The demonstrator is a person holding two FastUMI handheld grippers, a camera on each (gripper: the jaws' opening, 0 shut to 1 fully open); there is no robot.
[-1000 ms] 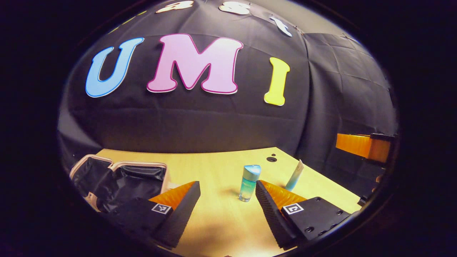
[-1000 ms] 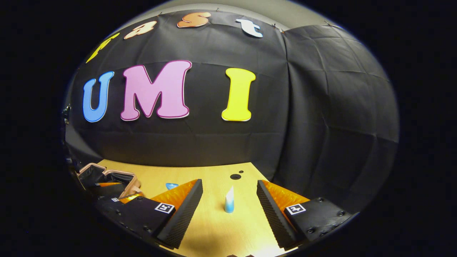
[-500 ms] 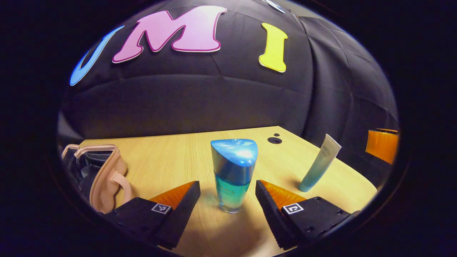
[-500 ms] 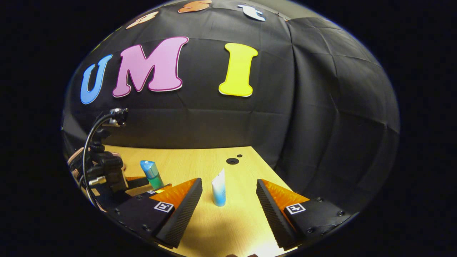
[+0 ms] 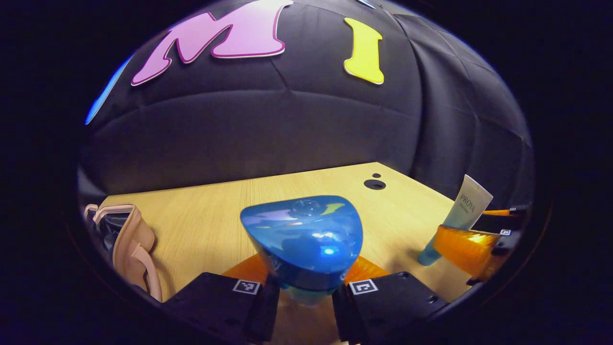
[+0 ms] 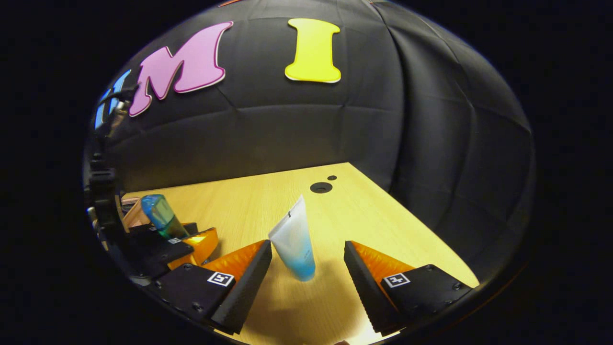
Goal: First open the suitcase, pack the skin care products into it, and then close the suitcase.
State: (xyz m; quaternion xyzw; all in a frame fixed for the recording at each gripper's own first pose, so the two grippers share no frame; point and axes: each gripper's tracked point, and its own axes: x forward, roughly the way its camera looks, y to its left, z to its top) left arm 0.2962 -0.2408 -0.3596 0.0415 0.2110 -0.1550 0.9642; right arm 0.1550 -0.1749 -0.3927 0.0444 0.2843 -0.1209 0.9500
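Note:
A blue-capped bottle [image 5: 301,239] of turquoise liquid stands close up in the left gripper view, and my left gripper [image 5: 306,299] is shut on its body just below the cap. The right gripper view shows the same bottle [image 6: 160,220] held by the left gripper [image 6: 179,247] at the far left. A white-to-blue tube [image 6: 294,242] stands on its cap on the table, between the fingers of my open right gripper [image 6: 306,270], with gaps on both sides. The tube [image 5: 467,211] and right gripper [image 5: 467,244] also sit at the right of the left gripper view. The open pink suitcase [image 5: 134,242] lies at the left.
The light wooden table [image 5: 215,215] runs back to the black cloth wall. Two round holes [image 6: 321,187] mark its far right corner, and the table's right edge [image 6: 431,230] falls away beside my right gripper.
My left gripper has moved forward onto the blue bottle and shut on it. My right gripper has come closer, so the tube now stands between its open fingers.

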